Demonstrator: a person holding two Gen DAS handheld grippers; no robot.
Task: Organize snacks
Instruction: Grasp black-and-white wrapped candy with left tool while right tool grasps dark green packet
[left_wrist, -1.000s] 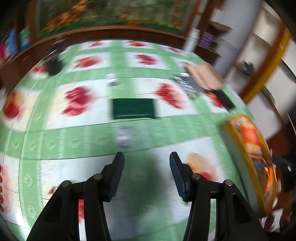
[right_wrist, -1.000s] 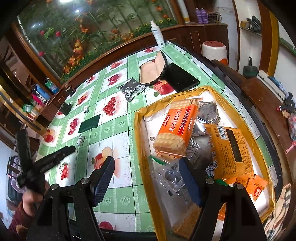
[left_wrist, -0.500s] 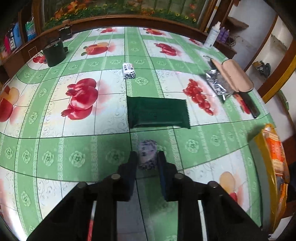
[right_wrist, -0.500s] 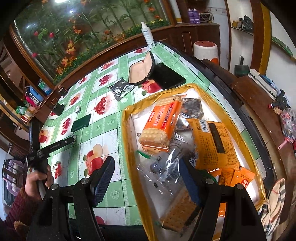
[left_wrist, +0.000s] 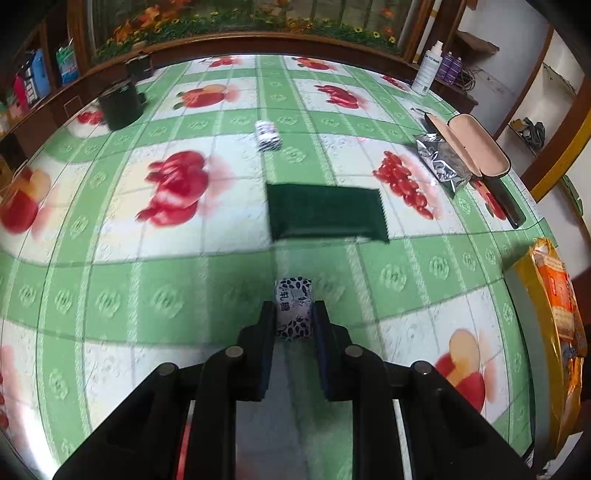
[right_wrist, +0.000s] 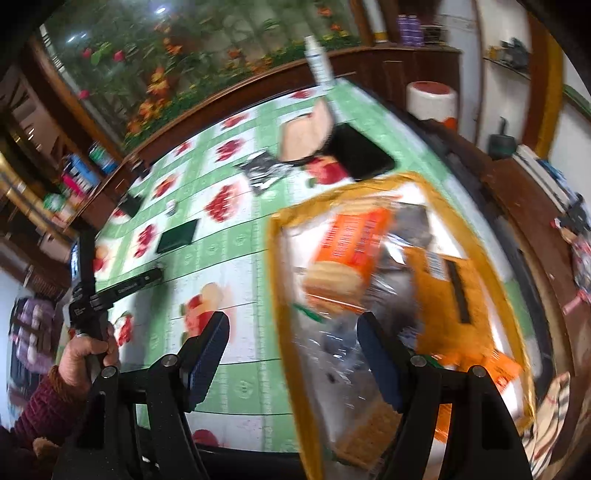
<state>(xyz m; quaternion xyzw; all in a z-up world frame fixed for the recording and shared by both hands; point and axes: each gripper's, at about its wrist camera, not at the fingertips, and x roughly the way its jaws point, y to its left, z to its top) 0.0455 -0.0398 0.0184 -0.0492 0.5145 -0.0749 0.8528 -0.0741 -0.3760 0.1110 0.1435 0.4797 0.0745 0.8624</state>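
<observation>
At lower centre of the left view, a small black-and-white candy packet (left_wrist: 293, 308), judged light and crushable, is gripped across its sides by the left hand-held gripper (left_wrist: 294, 318), while the right hand-held gripper (right_wrist: 293, 338) is held released.

Green fruit-print tablecloth (left_wrist: 184, 295) covers the table. Far left: dark pot (left_wrist: 120, 105). Far right: white spray bottle (left_wrist: 428, 68) at the edge, open glasses case (left_wrist: 476, 147), black phone (left_wrist: 504, 199) just beside the case. Flower mural (right_wrist: 166, 55) behind.
</observation>
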